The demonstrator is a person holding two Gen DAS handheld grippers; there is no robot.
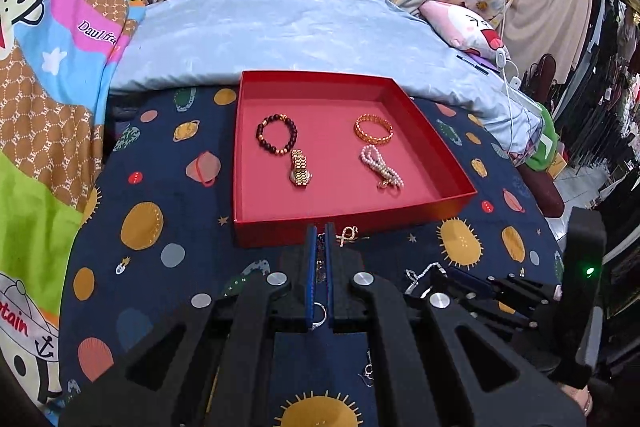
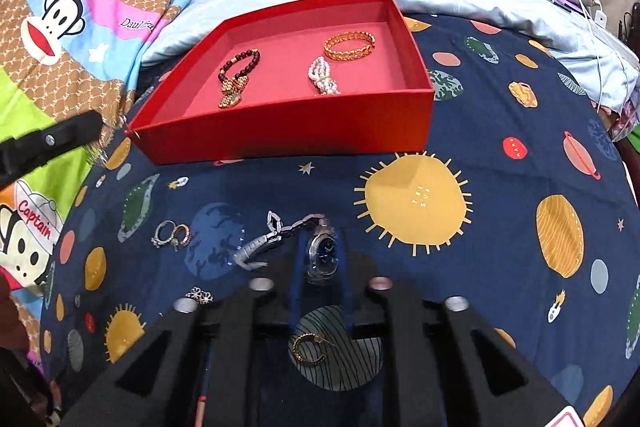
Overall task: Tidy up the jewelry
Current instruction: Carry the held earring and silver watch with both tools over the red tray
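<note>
Silver watch [image 2: 320,253] low in centre of right view, on the planet-print sheet [image 2: 500,99], case between the right gripper [image 2: 322,259] fingers, jaws narrow and closed on it. Red box [image 1: 352,219] above, holding beaded bracelet [image 1: 277,135], gold watch [image 1: 300,169], gold bangle [image 1: 373,129], pearls [image 1: 380,167]. Left gripper [image 1: 319,231] at lower centre of left view, jaws shut on a thin chain [image 1: 320,259]. Rings [image 2: 172,233] at left.

A red cardboard tray [image 1: 356,223] with a pinker floor sits on a navy bedsheet printed with yellow suns and planets [image 2: 500,131]; behind lies a pale blue quilt [image 1: 280,35].
</note>
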